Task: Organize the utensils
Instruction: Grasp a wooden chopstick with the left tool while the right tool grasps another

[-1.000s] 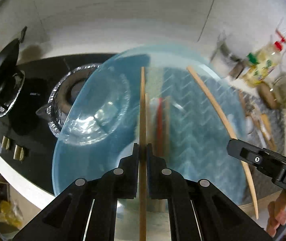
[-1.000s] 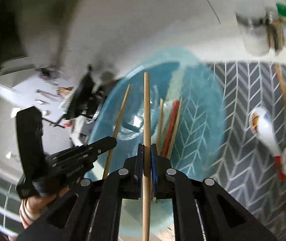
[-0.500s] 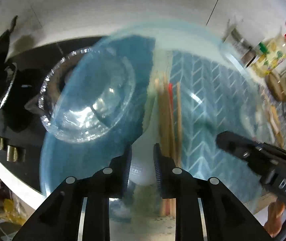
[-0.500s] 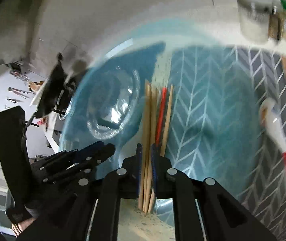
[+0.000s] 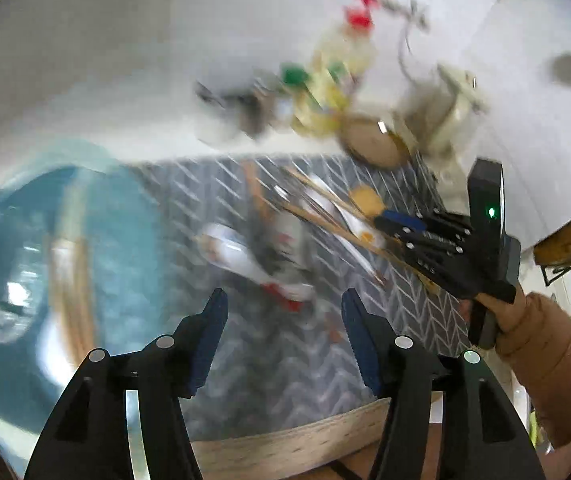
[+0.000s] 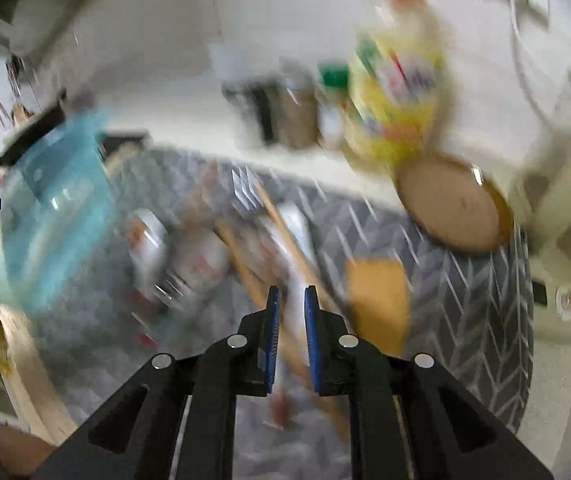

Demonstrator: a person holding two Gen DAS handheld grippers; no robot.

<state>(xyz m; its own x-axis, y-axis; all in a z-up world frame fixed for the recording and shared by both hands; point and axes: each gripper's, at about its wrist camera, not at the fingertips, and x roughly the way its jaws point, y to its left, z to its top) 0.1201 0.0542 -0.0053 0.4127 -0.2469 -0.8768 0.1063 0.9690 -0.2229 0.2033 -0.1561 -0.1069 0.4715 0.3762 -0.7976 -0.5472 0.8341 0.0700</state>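
Note:
A blue glass dish (image 5: 25,264) at the left holds several wooden chopsticks (image 5: 73,280). More chopsticks (image 5: 325,216) and white ceramic spoons (image 5: 241,260) lie jumbled on the grey herringbone mat (image 5: 285,368). My left gripper (image 5: 283,308) hangs over the mat near the spoons, its jaws opening wide with nothing between them. My right gripper (image 6: 291,300) hovers above the loose chopsticks (image 6: 281,228) and a yellow utensil head (image 6: 377,300). Its jaws are opening, only a narrow gap apart, and they pinch nothing. The blue dish (image 6: 53,208) is far left in the right wrist view. Both views are blurred.
An oil bottle (image 6: 397,100), small jars (image 6: 297,120) and a round wooden lid (image 6: 449,204) stand along the white wall behind the mat. A cream container (image 6: 565,200) is at the right. The counter's wooden front edge (image 5: 293,440) runs below. A brown sleeve (image 5: 545,352) holds the right gripper.
Both grippers let go of their chopsticks, which now lie in the blue dish. Both then swung right, away from the dish, to above the utensil pile. The left jaws spread wide.

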